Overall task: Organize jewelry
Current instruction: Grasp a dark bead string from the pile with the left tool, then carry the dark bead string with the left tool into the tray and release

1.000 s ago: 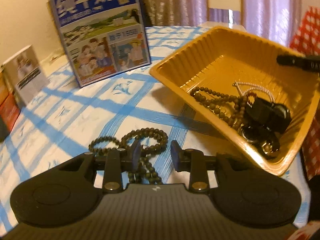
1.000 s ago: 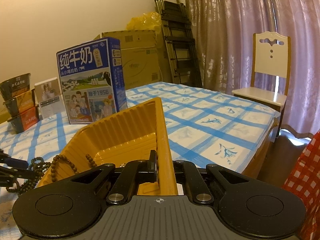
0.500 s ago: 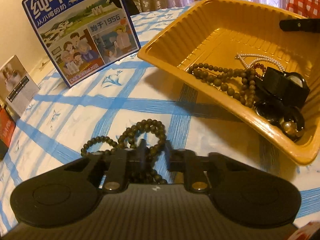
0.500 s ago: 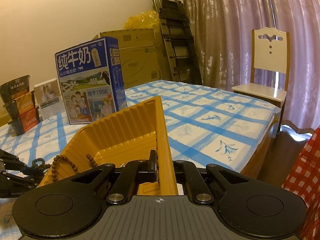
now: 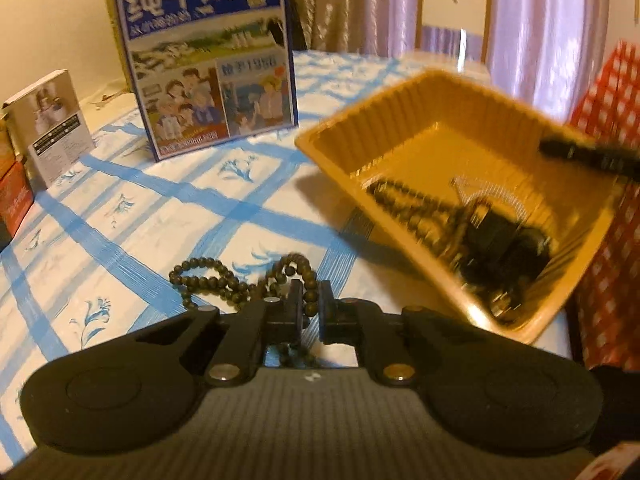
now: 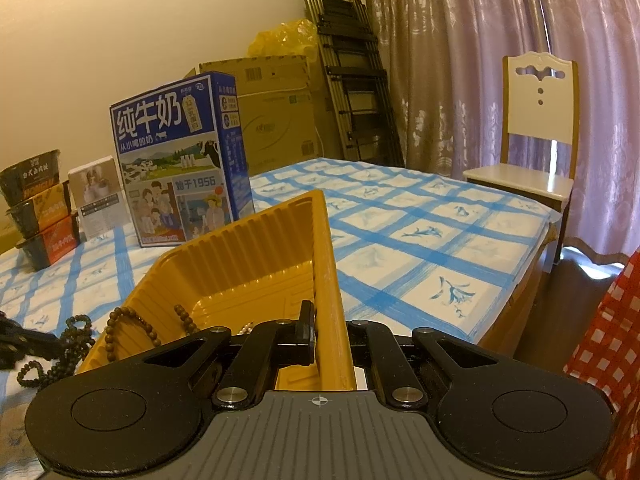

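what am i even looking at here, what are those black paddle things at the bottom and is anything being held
Those black shapes are two hand-held grippers, one in each of a person's hands, each with a camera looking along its fingers. In the left-hand view, the left gripper has nearly closed on a string of dark round beads lying on the blue-checked tablecloth. In the right-hand view, the right gripper clamps the rim of a ribbed orange plastic tray, tilting it. The tray already holds other beads and dark jewelry, blurred here. A blue milk carton stands behind.
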`<state>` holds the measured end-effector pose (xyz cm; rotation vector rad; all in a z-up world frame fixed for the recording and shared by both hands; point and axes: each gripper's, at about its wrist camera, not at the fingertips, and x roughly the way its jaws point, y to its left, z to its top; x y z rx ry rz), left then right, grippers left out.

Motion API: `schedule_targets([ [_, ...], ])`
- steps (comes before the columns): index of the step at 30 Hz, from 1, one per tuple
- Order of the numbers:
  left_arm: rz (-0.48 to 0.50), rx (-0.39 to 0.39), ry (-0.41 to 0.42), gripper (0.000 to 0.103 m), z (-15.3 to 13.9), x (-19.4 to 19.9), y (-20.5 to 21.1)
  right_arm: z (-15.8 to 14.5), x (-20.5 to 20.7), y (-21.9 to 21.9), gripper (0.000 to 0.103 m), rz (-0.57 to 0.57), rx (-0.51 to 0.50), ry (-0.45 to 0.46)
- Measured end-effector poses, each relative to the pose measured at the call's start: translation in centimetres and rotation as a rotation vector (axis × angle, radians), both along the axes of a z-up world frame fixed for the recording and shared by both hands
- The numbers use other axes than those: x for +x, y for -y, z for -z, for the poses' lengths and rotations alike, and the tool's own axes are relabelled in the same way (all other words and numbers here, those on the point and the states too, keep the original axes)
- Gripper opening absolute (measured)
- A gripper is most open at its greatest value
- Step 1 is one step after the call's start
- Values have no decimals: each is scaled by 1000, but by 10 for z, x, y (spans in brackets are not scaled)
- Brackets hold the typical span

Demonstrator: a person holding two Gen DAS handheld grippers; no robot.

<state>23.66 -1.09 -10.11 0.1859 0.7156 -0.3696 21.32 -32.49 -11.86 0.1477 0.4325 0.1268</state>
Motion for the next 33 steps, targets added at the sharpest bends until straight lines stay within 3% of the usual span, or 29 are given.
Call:
schedule_targets([
  [9, -39, -191, 58, 6, -58, -21, -5, 0, -1, 0, 6, 1, 0, -1],
  [14, -9, -235, 84, 6, -77, -28, 12, -1, -2, -3, 6, 0, 2, 1],
  [20, 25, -320, 58, 6, -82, -32, 37, -6, -4, -7, 6, -1, 0, 5],
  [33, 60, -490, -70, 6, -61, -19, 106, -7, -5, -3, 6, -1, 13, 7],
])
